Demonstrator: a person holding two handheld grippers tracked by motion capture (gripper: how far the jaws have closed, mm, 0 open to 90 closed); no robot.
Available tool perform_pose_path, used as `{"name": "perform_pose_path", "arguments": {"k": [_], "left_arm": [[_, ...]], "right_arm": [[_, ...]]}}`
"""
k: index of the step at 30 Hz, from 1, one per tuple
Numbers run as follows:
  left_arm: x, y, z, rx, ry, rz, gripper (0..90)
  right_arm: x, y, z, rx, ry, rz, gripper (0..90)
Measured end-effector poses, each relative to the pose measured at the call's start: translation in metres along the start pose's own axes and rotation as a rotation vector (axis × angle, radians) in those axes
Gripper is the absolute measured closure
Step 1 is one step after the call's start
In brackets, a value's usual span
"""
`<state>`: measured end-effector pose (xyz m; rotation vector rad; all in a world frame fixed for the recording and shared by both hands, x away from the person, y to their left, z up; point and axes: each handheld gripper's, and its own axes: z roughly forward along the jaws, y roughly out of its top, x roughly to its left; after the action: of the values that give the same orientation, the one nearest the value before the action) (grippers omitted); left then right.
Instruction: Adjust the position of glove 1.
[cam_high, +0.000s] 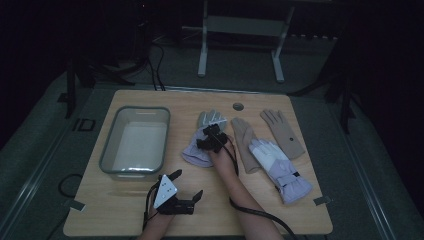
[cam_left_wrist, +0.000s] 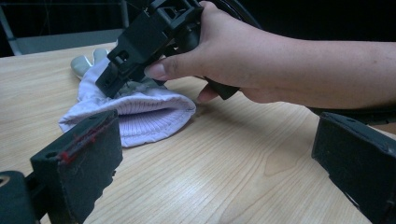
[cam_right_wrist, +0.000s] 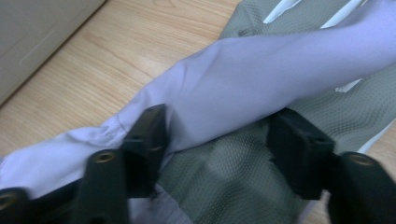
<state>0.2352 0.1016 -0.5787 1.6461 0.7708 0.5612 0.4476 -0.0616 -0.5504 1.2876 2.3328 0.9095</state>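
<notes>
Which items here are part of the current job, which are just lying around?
In play:
- lilac glove, straddled by the jaws
- right gripper, down on that glove
- clear bin, likely where it goes

Lying about:
- left gripper, open, above bare table
- two tan gloves
- second lilac glove

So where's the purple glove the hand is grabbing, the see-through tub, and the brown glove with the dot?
purple glove (cam_high: 196, 152), high view, on its cuff end.
see-through tub (cam_high: 111, 141), high view, on its left wall.
brown glove with the dot (cam_high: 286, 135), high view, on its palm.
</notes>
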Motion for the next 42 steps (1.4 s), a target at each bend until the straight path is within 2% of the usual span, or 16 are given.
{"name": "perform_pose_path", "arguments": {"k": [6,9,14,19,21,24,26,30,31,36,39,42], "left_arm": [[0.0,0.0,0.0,0.0,0.0,-0.001,2.0],[0.0,0.0,0.0,0.0,0.0,-0.001,2.0],[0.0,0.0,0.0,0.0,0.0,-0.001,2.0],[0.0,0.0,0.0,0.001,0.0,-0.003,2.0],[0.0,0.0,0.0,0.0,0.0,-0.002,2.0],[0.0,0.0,0.0,0.0,0.001,-0.002,1.9],[0.0,0.0,0.0,0.0,0.003,-0.003,2.0],[0.0,0.0,0.0,-0.002,0.006,-0.004,2.0],[0.0,0.0,0.0,0.001,0.008,-0.001,2.0],[0.0,0.0,0.0,-0.004,0.011,-0.003,2.0],[-0.001,0.0,0.0,-0.005,0.013,-0.002,2.0],[-0.001,0.0,0.0,-0.004,0.015,0.002,2.0]], "right_arm": [[-0.004,0.0,0.0,-0.001,0.026,-0.021,53.0],[-0.006,0.001,-0.001,0.007,0.042,-0.036,64.0],[-0.008,0.004,-0.004,0.016,0.065,-0.019,75.7],[-0.009,0.011,-0.016,0.025,0.059,-0.08,79.3],[-0.01,0.013,-0.024,0.014,0.06,-0.108,79.4],[-0.014,0.014,-0.039,-0.012,0.069,-0.11,79.5],[-0.012,0.015,-0.051,-0.019,0.054,-0.155,79.5],[-0.008,0.016,-0.078,-0.044,0.078,-0.227,79.4],[-0.008,0.016,-0.085,-0.051,0.089,-0.23,79.4],[-0.004,0.009,-0.116,-0.079,0.078,-0.29,79.4],[-0.004,0.002,-0.128,-0.089,0.082,-0.291,79.3],[-0.004,-0.002,-0.13,-0.091,0.088,-0.294,79.4]]}}
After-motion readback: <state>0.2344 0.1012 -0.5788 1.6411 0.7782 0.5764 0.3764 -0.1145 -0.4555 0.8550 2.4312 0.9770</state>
